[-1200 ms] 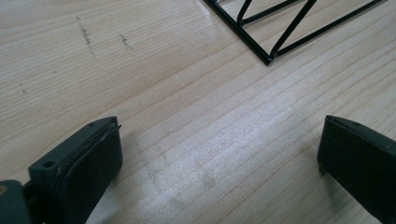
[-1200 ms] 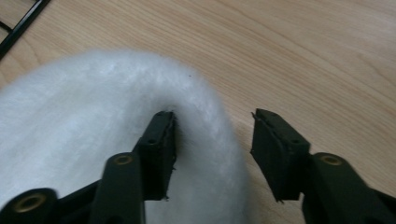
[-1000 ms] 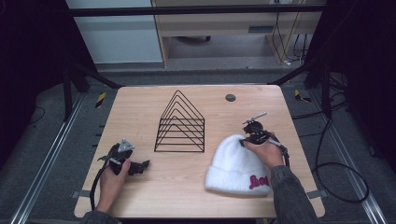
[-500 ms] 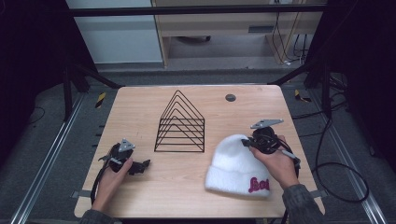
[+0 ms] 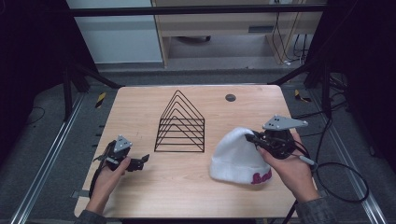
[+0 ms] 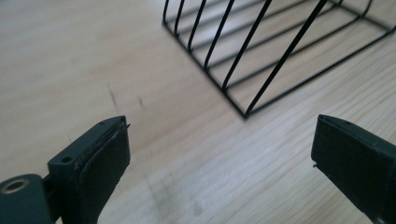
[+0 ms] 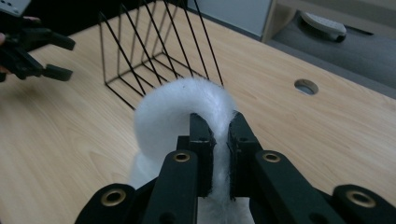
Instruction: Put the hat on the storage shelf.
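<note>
**Right gripper pinches the hat**

The right gripper [image 5: 256, 139] has its jaws closed on the crown of the white knitted beanie [image 5: 238, 156], which lies right of the black triangular wire rack [image 5: 180, 123]. The left gripper [image 5: 141, 161] rests wide open, holding nothing, on the light wooden table [image 5: 187, 191].

Fuzzy white knit hat [image 5: 238, 154], black wire rack [image 5: 180, 124], matt pale wood table [image 5: 140, 107]

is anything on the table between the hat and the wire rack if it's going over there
Nothing visible does. The right gripper is shut on the white hat, and bare table lies between it and the wire rack.
</note>
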{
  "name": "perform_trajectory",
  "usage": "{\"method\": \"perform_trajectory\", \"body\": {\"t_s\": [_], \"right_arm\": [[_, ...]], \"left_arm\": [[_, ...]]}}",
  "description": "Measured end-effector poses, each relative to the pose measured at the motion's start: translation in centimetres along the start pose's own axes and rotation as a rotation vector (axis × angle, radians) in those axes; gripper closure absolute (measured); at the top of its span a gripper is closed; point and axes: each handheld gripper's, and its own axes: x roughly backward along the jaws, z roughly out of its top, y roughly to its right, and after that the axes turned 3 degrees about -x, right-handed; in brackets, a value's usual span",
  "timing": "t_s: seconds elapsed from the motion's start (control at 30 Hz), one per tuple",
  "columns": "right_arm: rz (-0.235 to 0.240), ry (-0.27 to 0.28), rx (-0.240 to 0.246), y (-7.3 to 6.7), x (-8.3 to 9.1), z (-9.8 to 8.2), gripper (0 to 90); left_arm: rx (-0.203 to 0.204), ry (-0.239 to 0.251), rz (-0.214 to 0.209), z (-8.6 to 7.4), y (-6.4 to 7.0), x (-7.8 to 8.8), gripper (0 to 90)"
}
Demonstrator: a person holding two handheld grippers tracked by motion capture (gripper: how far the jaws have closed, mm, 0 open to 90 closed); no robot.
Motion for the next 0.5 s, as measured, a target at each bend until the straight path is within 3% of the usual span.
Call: {"method": "perform_trajectory", "body": {"t_s": [0.03,0.1,0.2,0.23,0.33,0.43,0.5], "right_arm": [[0.033,0.025,-0.021,-0.2,0.6,0.7,83.4],[0.025,0.031,-0.005,-0.4,0.9,1.2,83.4],[0.000,0.050,0.022,-0.3,1.6,2.9,83.5],[0.000,0.050,0.022,-0.3,1.6,2.9,83.5],[-0.007,0.073,0.044,-0.1,2.0,4.8,83.6],[-0.010,0.087,0.057,-0.2,2.1,5.8,83.7],[-0.013,0.097,0.077,-0.5,2.2,7.3,83.7]], "left_arm": [[-0.014,0.044,-0.006,1.2,0.5,0.9,4.0],[-0.026,0.063,-0.010,1.9,0.8,1.4,3.9],[-0.054,0.117,-0.033,4.2,1.7,2.8,3.8],[-0.054,0.117,-0.033,4.2,1.7,2.8,3.9],[-0.056,0.178,-0.092,5.7,2.6,3.8,3.8],[-0.054,0.195,-0.121,6.4,3.0,4.1,3.8],[-0.086,0.201,-0.135,7.7,3.6,4.5,3.8]]}}
